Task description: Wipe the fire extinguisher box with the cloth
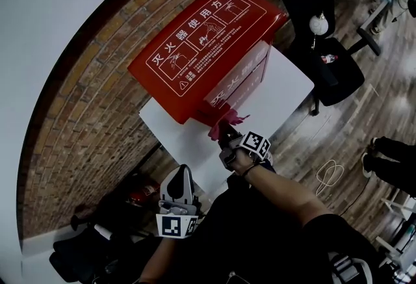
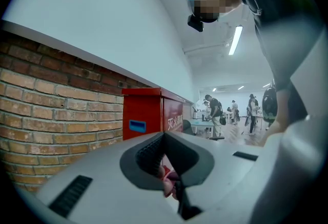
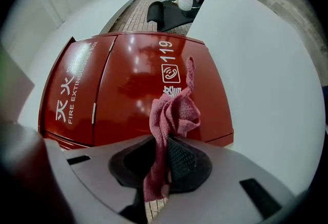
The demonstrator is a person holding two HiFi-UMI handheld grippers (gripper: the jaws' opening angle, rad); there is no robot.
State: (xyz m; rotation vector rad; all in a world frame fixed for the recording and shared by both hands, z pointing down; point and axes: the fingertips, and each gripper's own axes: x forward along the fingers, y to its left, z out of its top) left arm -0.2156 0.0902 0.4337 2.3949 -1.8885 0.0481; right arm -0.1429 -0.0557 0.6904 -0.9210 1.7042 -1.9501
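The red fire extinguisher box (image 1: 201,42) with white lettering stands on a white table (image 1: 279,88) against a brick wall. My right gripper (image 1: 225,138) is at the box's lower front corner, shut on a pink cloth (image 1: 224,121) that touches the box front. In the right gripper view the cloth (image 3: 171,110) bunches up from the right gripper (image 3: 163,159) onto the box (image 3: 128,84). My left gripper (image 1: 184,175) hangs lower, off the table's near edge, away from the box. In its own view the left gripper (image 2: 167,169) has its jaws together with nothing held, and the box (image 2: 146,118) stands ahead.
The brick wall (image 1: 84,101) runs behind the box. A black office chair (image 1: 325,62) stands beyond the table's far end. A white cable (image 1: 328,175) lies on the wooden floor, and a person's shoes (image 1: 390,153) are at the right. Dark bags and a red object (image 1: 140,192) sit under the table.
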